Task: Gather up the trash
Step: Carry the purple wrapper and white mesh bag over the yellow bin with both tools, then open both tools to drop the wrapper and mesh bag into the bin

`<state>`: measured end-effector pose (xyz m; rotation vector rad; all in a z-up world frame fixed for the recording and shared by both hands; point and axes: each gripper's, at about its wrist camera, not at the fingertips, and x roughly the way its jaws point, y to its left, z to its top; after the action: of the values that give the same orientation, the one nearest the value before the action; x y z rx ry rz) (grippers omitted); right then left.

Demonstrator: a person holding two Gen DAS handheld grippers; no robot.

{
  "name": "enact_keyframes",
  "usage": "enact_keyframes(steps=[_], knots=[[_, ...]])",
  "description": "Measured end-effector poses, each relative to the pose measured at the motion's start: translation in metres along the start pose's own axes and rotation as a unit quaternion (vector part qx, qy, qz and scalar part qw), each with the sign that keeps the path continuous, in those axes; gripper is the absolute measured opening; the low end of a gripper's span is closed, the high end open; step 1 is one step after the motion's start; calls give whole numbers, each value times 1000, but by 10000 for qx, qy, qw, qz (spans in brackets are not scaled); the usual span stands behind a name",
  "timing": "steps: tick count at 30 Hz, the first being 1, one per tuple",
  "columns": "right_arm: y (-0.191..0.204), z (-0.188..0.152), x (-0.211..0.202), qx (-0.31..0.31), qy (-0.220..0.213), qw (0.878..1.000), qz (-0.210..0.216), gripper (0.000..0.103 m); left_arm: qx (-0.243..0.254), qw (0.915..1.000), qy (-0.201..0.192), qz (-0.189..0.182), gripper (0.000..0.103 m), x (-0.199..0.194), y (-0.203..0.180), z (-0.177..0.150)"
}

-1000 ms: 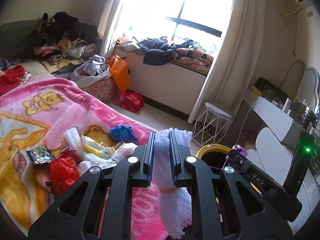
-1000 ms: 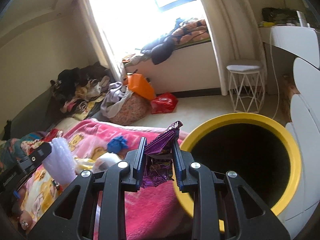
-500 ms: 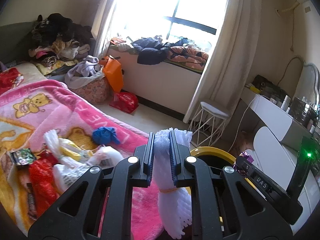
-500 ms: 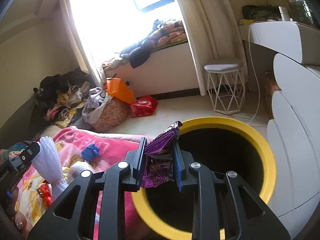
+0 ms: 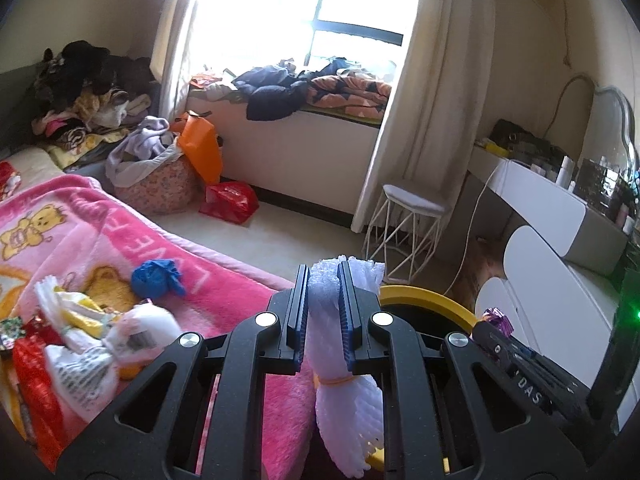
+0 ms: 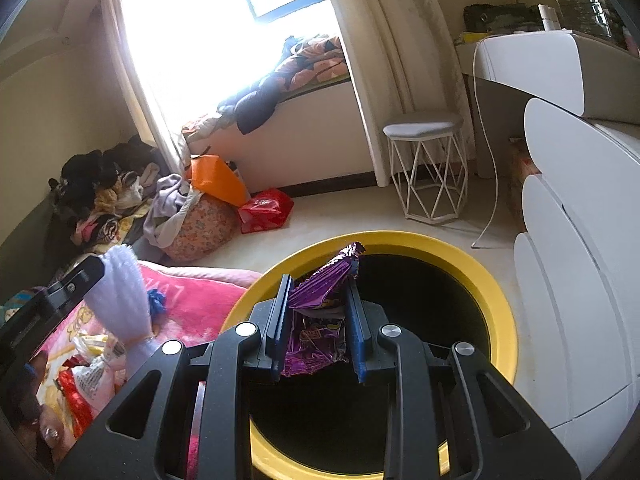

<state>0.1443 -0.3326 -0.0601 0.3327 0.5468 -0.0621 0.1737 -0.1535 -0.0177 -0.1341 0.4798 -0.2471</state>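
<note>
My left gripper (image 5: 323, 280) is shut on a white foam net sleeve (image 5: 344, 412) that hangs below its jaws, at the edge of the pink blanket (image 5: 224, 300). My right gripper (image 6: 318, 294) is shut on a crumpled purple snack wrapper (image 6: 316, 336), held over the mouth of the yellow-rimmed bin (image 6: 472, 276). The bin's rim (image 5: 424, 298) shows just right of the left gripper. In the right wrist view the left gripper (image 6: 100, 276) and its foam sleeve (image 6: 120, 296) appear at the left. More trash lies on the blanket: a blue wad (image 5: 156, 276), white bags (image 5: 100, 356) and red wrappers (image 5: 32, 380).
A white wire stool (image 6: 428, 168) stands on the floor beyond the bin. White drawers (image 6: 580, 280) flank the bin's right side. A red bag (image 5: 228, 202), an orange bag (image 5: 200, 152) and a laundry basket (image 5: 156, 188) sit by the window bench. Clothes pile up at the far left.
Both grippers have swung rightward, away from the bed. The bin's mouth now lies under the right gripper's wrapper, and the bin rim has come closer in the left wrist view. Neither grip has changed.
</note>
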Motion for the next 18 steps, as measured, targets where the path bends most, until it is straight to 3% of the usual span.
enact_keyframes(steps=[10, 14, 18], knots=[[-9, -3, 12, 104, 227, 9996, -136, 27, -33, 9997, 183, -140, 10, 34, -12, -4], [-16, -3, 14, 284, 268, 9990, -203, 50, -179, 9985, 359, -384, 36, 42, -7, -8], [-18, -4, 14, 348, 239, 9987, -277, 53, -180, 9980, 338, -509, 53, 36, -2, -10]])
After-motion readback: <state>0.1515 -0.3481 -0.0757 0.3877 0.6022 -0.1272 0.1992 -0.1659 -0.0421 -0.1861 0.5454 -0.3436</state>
